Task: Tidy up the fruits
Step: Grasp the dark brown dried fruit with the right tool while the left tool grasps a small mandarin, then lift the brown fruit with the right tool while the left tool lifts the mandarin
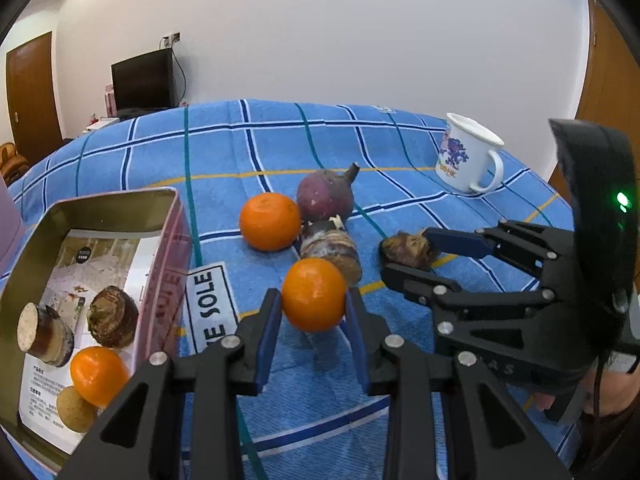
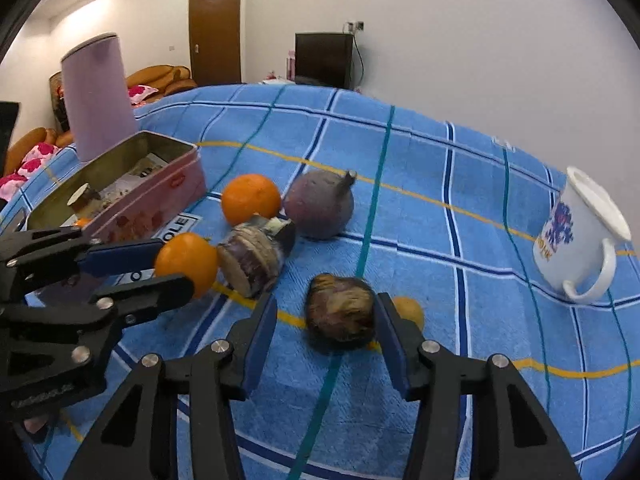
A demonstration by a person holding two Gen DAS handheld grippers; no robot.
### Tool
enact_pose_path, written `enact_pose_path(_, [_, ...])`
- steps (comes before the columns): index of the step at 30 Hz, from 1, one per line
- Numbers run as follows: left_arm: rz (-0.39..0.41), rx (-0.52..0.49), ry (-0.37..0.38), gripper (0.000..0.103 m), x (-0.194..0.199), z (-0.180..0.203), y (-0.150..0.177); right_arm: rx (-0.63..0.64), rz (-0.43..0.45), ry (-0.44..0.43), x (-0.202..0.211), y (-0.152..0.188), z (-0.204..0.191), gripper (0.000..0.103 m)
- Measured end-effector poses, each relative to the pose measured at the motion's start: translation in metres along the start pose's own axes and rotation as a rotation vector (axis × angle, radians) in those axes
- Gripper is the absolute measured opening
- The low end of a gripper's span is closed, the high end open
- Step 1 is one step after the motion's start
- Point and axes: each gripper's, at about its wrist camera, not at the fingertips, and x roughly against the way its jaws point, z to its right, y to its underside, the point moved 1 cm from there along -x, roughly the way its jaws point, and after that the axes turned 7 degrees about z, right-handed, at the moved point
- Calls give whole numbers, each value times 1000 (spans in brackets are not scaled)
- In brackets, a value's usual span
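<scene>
My left gripper (image 1: 313,296) is shut on an orange (image 1: 314,294), held just above the blue checked cloth; the right wrist view shows the same grip (image 2: 176,264) on that orange (image 2: 186,260). My right gripper (image 2: 325,304) straddles a brown scaly root (image 2: 340,312) lying on the cloth. Its right pad touches the root, while a gap shows at the left pad. A second orange (image 1: 270,221), a round purple root (image 1: 326,196) and a cut root piece (image 1: 332,248) lie together mid-cloth. The pink tin (image 1: 168,200) at left holds an orange (image 1: 98,376) and root pieces.
A white enamel mug (image 2: 576,232) stands at the right on the cloth. A lilac cylinder (image 2: 98,96) stands behind the tin. A small yellow fruit (image 2: 410,310) peeks out behind my right finger. A printed label (image 1: 212,308) lies beside the tin.
</scene>
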Motion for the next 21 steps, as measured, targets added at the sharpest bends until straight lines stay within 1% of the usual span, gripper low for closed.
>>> enact_pose_path(3, [-5,5,0,34,-1,-1,0,-43,0,-29,-1,0,8,52])
enact_pose_path(7, [-4,6,7,34,-1,-1,0,-60,-10,-32,-3,0,12,52])
enact_pose_path(9, [1,0,6,34,0,0,0,-59,-48,-41,-11,1,11,51])
enact_pose_path(11, [11,-8,4,34,2,1,0,-53,-82,-54,-18,3,10,45])
enact_pose_path(12, [15,-9,4,34,3,1,0,-45,-72,-53,-16,2,8,43])
enact_pose_path(14, [26,-4,0,34,5,0,-1,-25,-53,-63,-12,1,4,43])
enact_pose_path(17, [41,16,0,34,8,-4,-1,16,-34,-33,-8,1,-4,43])
enact_pose_path(21, [53,25,-5,34,11,-6,-1,70,6,-40,1,1,-14,43])
